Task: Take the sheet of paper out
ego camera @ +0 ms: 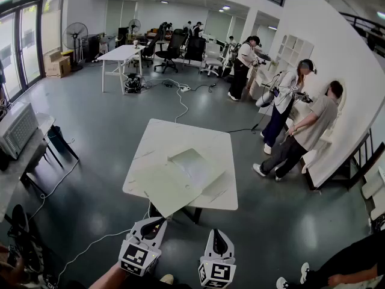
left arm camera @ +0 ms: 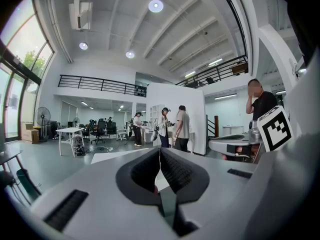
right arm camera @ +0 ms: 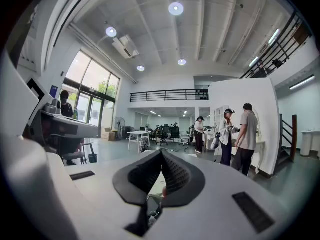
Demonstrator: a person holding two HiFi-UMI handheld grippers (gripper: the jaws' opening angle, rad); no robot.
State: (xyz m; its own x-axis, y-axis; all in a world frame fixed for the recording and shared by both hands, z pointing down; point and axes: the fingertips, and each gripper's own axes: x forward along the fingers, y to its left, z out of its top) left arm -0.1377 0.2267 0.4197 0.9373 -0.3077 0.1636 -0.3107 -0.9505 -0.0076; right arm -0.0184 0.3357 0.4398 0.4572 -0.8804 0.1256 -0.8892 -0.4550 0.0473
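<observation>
A white table (ego camera: 207, 143) stands in the middle of the floor in the head view. On it lies a pale flat folder or sleeve (ego camera: 195, 164), and a large pale sheet of paper (ego camera: 163, 188) overhangs the near edge. My left gripper (ego camera: 156, 221) and right gripper (ego camera: 217, 232) hover side by side short of that edge, apart from the table, both pointing roughly level towards it. In the left gripper view the gripper (left arm camera: 160, 150) is shut with nothing between its dark pads. The right gripper (right arm camera: 161, 152) is likewise shut and empty.
Two people (ego camera: 301, 125) stand by the white wall at right, another (ego camera: 243, 65) further back. A desk with a grey device (ego camera: 17, 130) is at left, cables (ego camera: 90, 241) run over the floor, and a white table (ego camera: 120, 56) and office chairs (ego camera: 171, 50) stand behind.
</observation>
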